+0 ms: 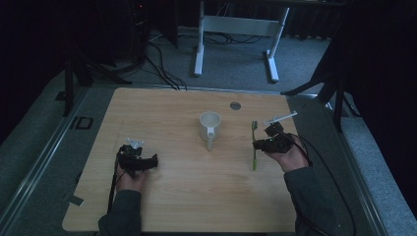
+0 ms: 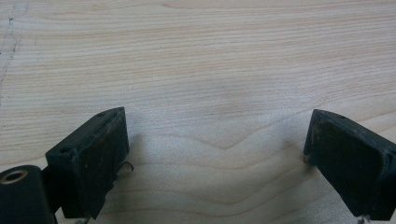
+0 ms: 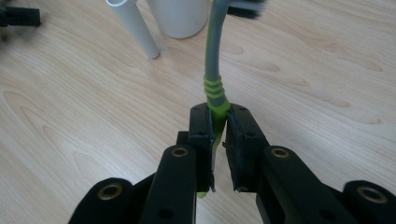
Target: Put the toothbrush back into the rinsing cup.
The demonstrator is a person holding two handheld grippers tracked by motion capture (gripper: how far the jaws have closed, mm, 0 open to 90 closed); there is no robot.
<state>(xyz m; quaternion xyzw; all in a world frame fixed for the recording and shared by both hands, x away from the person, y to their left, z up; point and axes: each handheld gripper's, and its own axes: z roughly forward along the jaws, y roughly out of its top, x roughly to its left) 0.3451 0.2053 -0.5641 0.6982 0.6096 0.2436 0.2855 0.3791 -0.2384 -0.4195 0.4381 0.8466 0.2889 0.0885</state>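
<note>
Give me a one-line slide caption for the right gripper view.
Right gripper shut on a green-and-grey toothbrush, its head pointing toward the white mug on the wooden table.

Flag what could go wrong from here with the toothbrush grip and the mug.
The right gripper pinches the toothbrush on its narrow handle, so it may swivel or slip. The brush head lies near the mug, whose handle sticks out toward it; a careless swing could knock the mug.
</note>
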